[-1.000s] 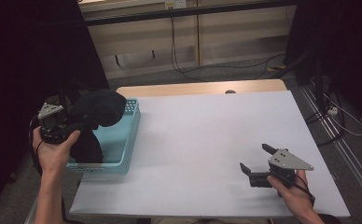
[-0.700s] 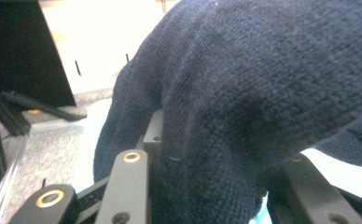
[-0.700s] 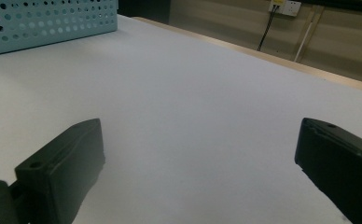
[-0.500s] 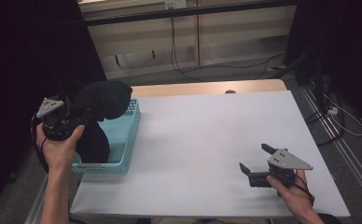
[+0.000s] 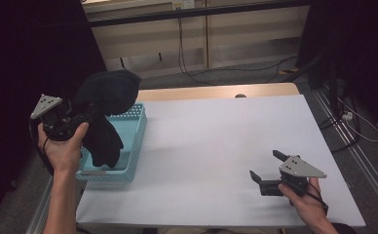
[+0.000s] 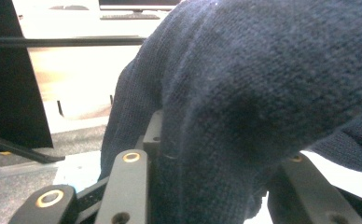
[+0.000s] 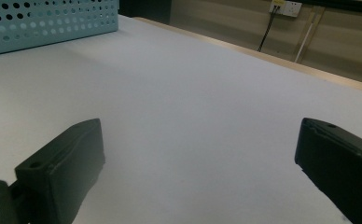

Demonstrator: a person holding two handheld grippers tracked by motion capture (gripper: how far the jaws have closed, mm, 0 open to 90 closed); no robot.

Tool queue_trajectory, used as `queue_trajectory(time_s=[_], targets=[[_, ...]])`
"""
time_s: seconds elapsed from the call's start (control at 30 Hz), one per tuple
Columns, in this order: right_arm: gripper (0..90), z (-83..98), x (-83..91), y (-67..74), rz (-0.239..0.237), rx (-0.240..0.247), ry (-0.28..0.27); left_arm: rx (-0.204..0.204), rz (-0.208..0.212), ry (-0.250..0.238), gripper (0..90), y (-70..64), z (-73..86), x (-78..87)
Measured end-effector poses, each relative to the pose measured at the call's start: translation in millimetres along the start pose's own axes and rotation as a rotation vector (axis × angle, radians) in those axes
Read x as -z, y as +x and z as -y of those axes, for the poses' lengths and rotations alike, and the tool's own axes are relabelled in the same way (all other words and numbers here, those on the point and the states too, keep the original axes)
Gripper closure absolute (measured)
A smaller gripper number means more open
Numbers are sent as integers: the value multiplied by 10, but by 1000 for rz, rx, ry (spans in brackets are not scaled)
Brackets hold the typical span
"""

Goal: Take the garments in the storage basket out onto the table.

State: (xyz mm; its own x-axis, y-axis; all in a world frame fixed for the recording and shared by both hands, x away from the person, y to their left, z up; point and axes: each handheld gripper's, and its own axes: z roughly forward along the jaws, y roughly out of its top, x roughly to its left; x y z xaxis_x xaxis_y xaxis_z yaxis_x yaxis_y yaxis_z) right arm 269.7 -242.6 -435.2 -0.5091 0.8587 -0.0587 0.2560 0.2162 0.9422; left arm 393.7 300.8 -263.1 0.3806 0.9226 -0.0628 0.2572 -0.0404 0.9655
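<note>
Navy knit garment lifted in the left gripper above a blue basket

Black jaws of the left gripper (image 5: 82,119) are clamped on the navy knit garment (image 5: 106,92), which bulges above them and hangs into the perforated light-blue basket (image 5: 134,130) at the worktop's (image 5: 216,146) left edge. Well apart, the right gripper (image 5: 265,168) rests near the front right corner, jaws wide apart with nothing between them.

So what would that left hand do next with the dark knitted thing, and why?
Probably carry it rightward, out over the bare white table, and set it down. The left gripper is shut on the dark knitted garment, whose lower end hangs into the blue basket. The right gripper rests open on the table.
</note>
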Motion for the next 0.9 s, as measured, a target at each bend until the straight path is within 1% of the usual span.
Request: queue_trajectory(time_s=[0.03, 0.1, 0.17, 0.2, 0.27, 0.33, 0.4, 0.47, 0.6, 0.67, 0.9], targets=[[8, 0, -1, -1, 0, 0, 0, 2, 3, -6, 624, -1, -9, -1], [7, 0, -2, 0, -1, 1, 1, 1, -4, -22, 624, -12, -23, -4], [7, -2, 0, 3, -2, 1, 0, 0, 2, -34, 624, -23, -50, -16], [7, -2, 0, 3, -2, 1, 0, -5, 3, -30, 624, -31, -61, -16], [7, -2, 2, 2, -2, 1, 0, -14, 9, -44, 624, -63, -78, -26], [7, -2, 5, 0, -1, 0, -2, -15, 11, -47, 624, -81, -96, -34], [8, -1, 3, -1, -2, 0, -1, -18, 9, -61, 624, -101, -116, -39], [8, -1, 4, 2, -4, 3, -2, -14, 16, -78, 624, -117, -145, -44], [7, -2, 5, 2, -5, 1, -2, -22, 18, -110, 624, -167, -229, -52], [6, -1, 4, 0, -4, 0, -3, -25, 25, -125, 623, -197, -266, -56], [5, -2, 8, 1, -6, -1, -3, -43, 59, -135, 623, -331, -370, -91]])
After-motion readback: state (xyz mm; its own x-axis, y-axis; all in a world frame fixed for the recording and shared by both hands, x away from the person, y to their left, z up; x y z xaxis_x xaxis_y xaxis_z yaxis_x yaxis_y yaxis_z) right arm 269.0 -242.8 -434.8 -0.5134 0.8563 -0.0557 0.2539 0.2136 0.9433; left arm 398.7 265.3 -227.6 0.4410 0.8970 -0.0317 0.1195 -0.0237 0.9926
